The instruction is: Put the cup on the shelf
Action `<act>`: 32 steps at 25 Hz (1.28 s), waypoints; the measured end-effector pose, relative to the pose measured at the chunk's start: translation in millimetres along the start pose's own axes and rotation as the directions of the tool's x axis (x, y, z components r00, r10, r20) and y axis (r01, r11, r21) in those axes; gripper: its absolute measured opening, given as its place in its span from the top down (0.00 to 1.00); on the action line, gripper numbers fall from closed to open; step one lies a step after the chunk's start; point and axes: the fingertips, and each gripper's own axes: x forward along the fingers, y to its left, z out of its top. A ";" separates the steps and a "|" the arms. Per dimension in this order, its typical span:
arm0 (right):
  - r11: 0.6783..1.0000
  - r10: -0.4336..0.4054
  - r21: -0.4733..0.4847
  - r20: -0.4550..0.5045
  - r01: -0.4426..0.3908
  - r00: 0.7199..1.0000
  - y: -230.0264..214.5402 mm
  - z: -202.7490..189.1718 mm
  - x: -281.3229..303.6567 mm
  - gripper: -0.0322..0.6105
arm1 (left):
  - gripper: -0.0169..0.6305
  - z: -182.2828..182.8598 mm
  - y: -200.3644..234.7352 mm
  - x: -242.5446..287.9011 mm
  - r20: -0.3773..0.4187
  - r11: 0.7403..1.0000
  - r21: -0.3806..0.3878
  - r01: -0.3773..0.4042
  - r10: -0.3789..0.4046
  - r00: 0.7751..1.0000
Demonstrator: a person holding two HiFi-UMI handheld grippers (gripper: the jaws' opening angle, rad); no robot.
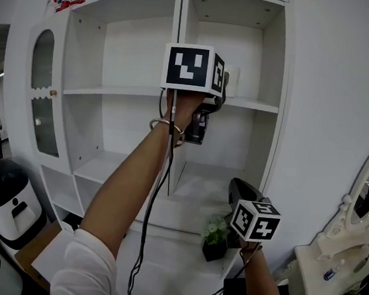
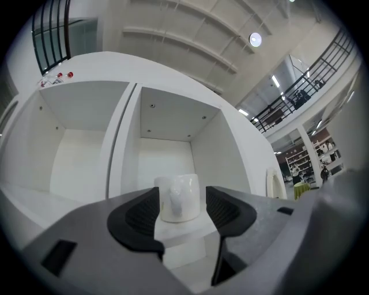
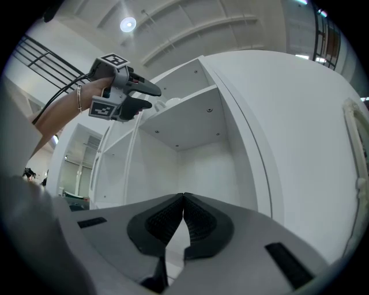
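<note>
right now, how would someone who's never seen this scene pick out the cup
Find the tall white shelf unit and look in its right-hand column, at the upper shelf board. The cup stands there between the open jaws of the left gripper: a plain white mug, the only thing on that board.

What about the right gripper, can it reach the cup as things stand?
Probably not: the right gripper sits low with jaws shut, and the open left gripper brackets the cup on the shelf.
</note>
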 end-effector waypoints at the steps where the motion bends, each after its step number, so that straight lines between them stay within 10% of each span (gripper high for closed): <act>1: 1.000 0.001 0.000 -0.001 -0.001 1.000 2.4 0.2 -0.7 0.91 | 0.59 -0.2 -0.6 -3.9 0.003 1.000 -0.007 0.007 -0.007 1.000; 32: 0.994 -0.089 0.065 -0.066 0.093 0.994 44.9 -58.2 -57.2 0.91 | 0.71 -145.5 8.7 -134.1 0.135 0.985 -0.165 0.057 -0.035 0.990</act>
